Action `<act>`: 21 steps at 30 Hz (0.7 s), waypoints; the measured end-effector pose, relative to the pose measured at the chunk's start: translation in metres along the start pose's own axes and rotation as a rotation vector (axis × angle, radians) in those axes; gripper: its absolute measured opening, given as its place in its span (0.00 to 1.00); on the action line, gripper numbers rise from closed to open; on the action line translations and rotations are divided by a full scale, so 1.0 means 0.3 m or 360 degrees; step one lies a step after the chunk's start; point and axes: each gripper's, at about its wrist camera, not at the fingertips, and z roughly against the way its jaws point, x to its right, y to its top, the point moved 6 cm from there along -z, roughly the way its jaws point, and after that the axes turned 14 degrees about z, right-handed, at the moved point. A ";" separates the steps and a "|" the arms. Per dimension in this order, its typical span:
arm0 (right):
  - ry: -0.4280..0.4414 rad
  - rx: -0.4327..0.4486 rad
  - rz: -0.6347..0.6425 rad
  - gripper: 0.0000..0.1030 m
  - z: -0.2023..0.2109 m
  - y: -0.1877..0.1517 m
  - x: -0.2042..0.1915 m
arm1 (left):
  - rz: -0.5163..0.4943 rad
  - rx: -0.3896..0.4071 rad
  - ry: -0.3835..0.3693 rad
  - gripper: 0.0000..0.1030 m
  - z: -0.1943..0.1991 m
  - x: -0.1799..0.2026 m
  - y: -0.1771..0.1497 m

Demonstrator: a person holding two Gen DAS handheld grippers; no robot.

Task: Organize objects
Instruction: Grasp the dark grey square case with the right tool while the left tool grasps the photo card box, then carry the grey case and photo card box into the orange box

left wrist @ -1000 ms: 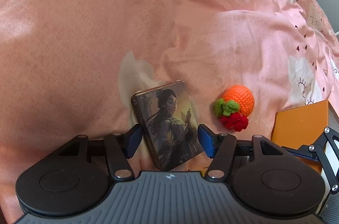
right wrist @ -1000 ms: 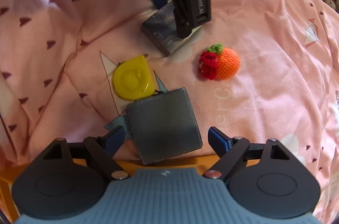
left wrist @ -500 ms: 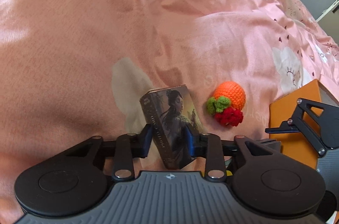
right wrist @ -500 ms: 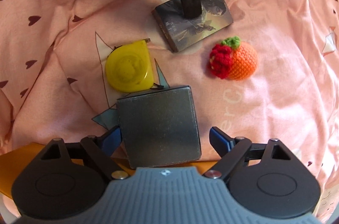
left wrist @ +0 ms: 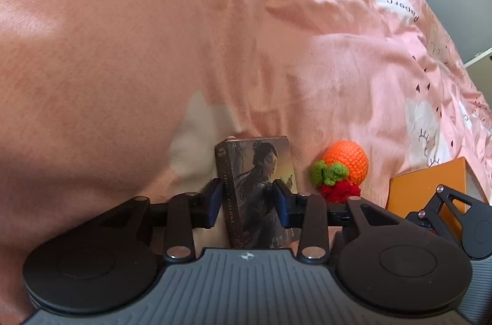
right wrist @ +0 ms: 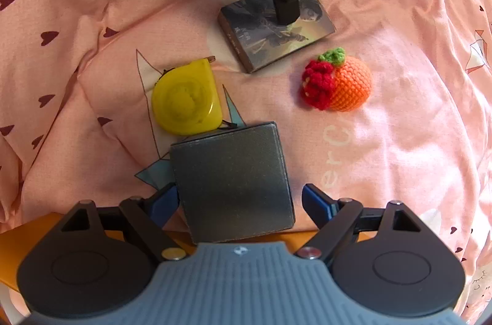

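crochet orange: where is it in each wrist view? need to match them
Left wrist: crochet orange sits right of centre, just right of the illustrated box.
Right wrist: crochet orange sits right of centre, below-right of the box.
Shared landmark: the illustrated box.

left gripper (left wrist: 247, 203) fingers (left wrist: 214, 202) opening around illustrated box (left wrist: 256, 189).

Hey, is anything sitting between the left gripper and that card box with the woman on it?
Nothing visible. The card box already stands between the fingers of the left gripper, whose jaws are opening, with only a sliver of space at each pad. The crochet orange lies off to the box's right, clear of the fingers.
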 end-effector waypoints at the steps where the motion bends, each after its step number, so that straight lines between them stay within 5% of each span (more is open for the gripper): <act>1: 0.0000 -0.0004 -0.0003 0.84 0.000 -0.002 0.001 | -0.0011 -0.0014 0.0012 0.49 -0.002 0.003 -0.005; 9: 0.0016 -0.0025 -0.0008 0.84 -0.005 -0.011 0.009 | -0.0017 -0.0116 0.0000 0.71 -0.065 0.015 -0.030; 15: 0.0016 0.0014 -0.0027 0.78 0.003 -0.030 0.007 | -0.0031 -0.0032 -0.0078 0.40 0.021 0.009 -0.043; 21: -0.0032 0.0064 -0.0041 0.77 0.033 -0.051 0.007 | -0.0045 -0.0019 -0.0140 0.31 0.061 0.014 -0.040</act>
